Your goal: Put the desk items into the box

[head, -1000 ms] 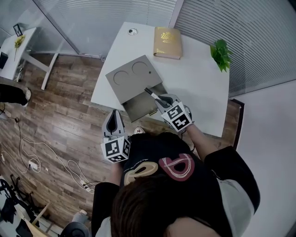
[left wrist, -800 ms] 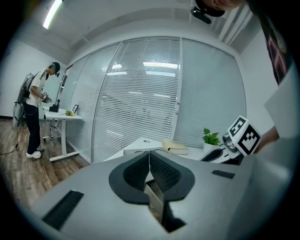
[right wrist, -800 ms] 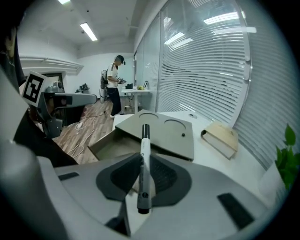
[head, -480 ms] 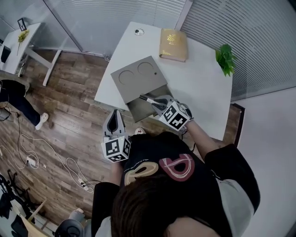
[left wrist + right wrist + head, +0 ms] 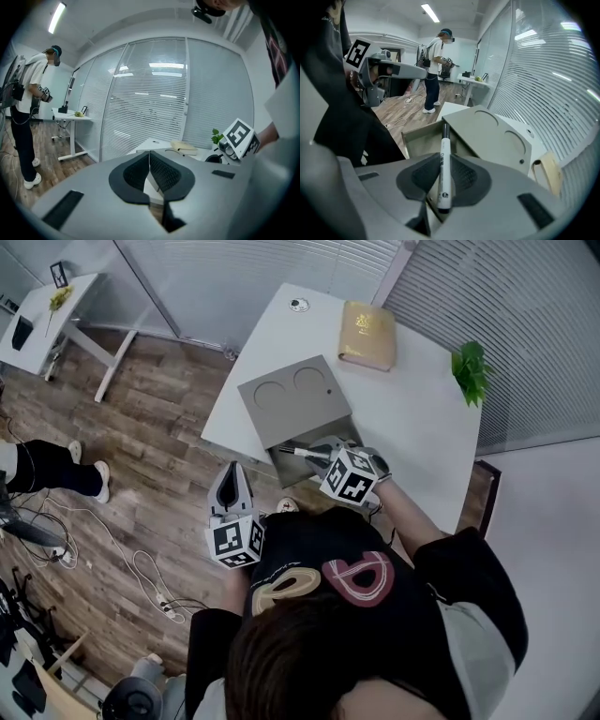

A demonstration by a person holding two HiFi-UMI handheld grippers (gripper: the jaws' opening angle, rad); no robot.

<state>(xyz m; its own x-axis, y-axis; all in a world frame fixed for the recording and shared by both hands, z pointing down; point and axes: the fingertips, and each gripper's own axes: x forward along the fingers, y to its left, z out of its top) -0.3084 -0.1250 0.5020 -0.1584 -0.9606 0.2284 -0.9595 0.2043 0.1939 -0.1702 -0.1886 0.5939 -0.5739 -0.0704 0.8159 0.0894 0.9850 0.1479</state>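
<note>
A grey box (image 5: pixel 293 397) with two round recesses in its lid stands on the white table (image 5: pixel 412 423). Its drawer (image 5: pixel 302 465) is pulled open toward me. My right gripper (image 5: pixel 322 454) is shut on a black-and-white marker (image 5: pixel 298 452), which lies level over the open drawer and points left. In the right gripper view the marker (image 5: pixel 442 171) sits between the pads, its cap end over the drawer (image 5: pixel 423 137) beside the box (image 5: pixel 494 136). My left gripper (image 5: pixel 232 471) hangs off the table's near-left edge over the floor, shut and empty (image 5: pixel 150 155).
A tan book (image 5: pixel 368 335) and a small green plant (image 5: pixel 472 371) lie at the table's far side, with a small round object (image 5: pixel 299 305) at the far corner. Cables (image 5: pixel 141 568) trail on the wood floor. Another person (image 5: pixel 433 70) stands near a second desk (image 5: pixel 52 315).
My right gripper has rolled and sunk toward the drawer, so the marker now lies flatter and points left over it. The left gripper has hardly shifted.
</note>
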